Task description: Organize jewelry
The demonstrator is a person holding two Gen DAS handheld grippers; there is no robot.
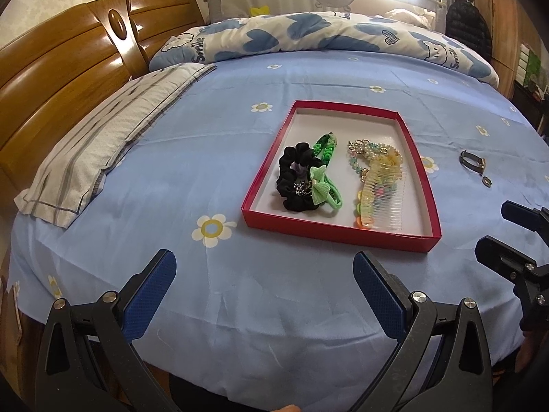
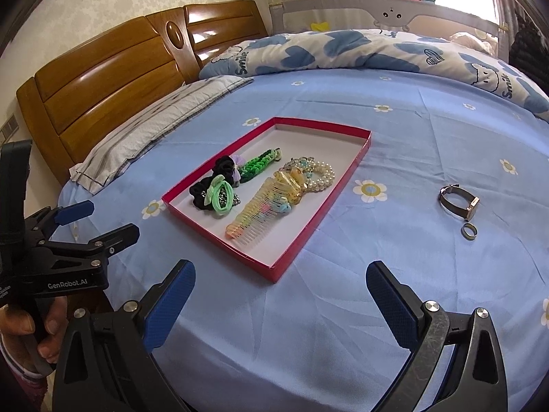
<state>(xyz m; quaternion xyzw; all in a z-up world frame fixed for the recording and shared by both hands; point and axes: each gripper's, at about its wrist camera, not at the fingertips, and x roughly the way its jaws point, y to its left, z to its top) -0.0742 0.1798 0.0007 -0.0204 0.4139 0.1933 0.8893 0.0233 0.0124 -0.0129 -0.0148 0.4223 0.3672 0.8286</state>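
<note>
A shallow red box lies on the blue bedsheet. Inside it are a black scrunchie, a green bow hair tie, a green braided band, a translucent rainbow comb and a pearl bracelet. Outside the box, to its right, lie a wristwatch and a small ring. My left gripper and right gripper hover open and empty near the bed's front edge.
A striped pillow lies at the left by the wooden headboard. A rumpled blue-and-white quilt runs along the far side before a grey bed rail. A hand holds the left gripper's handle.
</note>
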